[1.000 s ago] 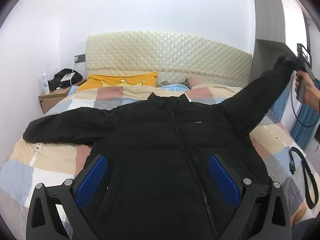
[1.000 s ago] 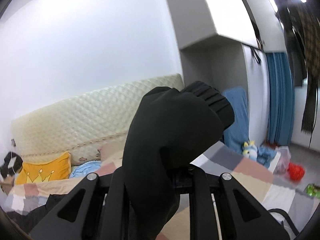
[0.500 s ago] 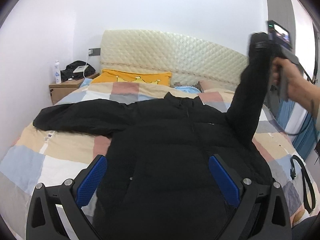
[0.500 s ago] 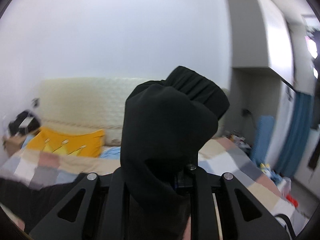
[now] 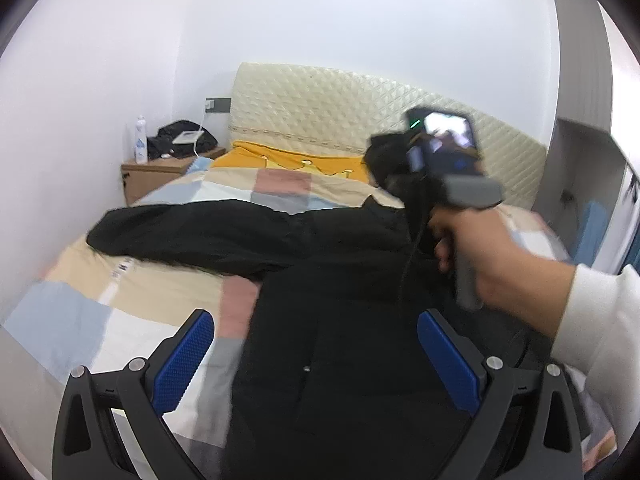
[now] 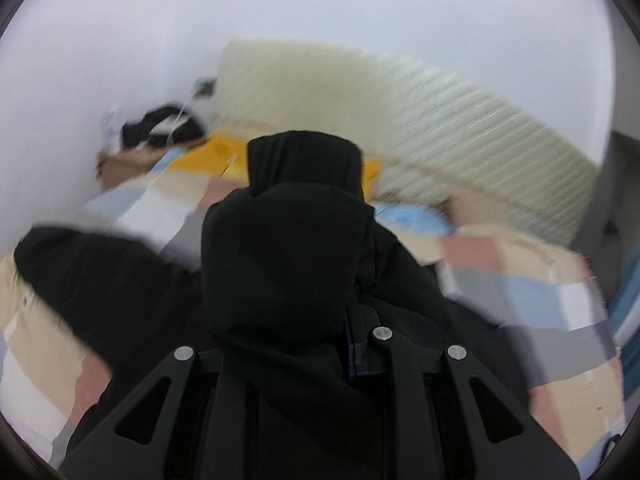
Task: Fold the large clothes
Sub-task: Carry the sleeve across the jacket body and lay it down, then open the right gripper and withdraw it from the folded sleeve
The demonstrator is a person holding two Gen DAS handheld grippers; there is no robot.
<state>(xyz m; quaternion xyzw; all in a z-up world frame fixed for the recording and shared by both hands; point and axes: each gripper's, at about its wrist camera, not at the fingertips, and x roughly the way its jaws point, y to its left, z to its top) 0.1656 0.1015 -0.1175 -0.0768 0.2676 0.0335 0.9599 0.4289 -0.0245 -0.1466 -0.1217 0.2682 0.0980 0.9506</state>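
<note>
A black padded jacket [image 5: 344, 320] lies front-up on the bed, its left sleeve [image 5: 192, 228] stretched out to the left. My left gripper [image 5: 316, 356] is open and empty, hovering over the jacket's lower body. My right gripper [image 5: 404, 184] is shut on the cuff of the jacket's right sleeve [image 6: 288, 232] and holds it over the jacket's chest. In the right wrist view the sleeve drapes over the fingers and hides them.
The bed has a patchwork cover [image 5: 92, 312] and a cream quilted headboard [image 5: 332, 112]. A yellow pillow [image 5: 288, 158] lies at the head. A wooden nightstand [image 5: 156, 176] with a bottle [image 5: 140, 144] stands at the back left. A grey wardrobe [image 5: 576, 168] is at the right.
My right gripper has swung the right sleeve from far out on the right, up and leftward over the jacket's chest. The left gripper stayed open and turned a little to the left.
</note>
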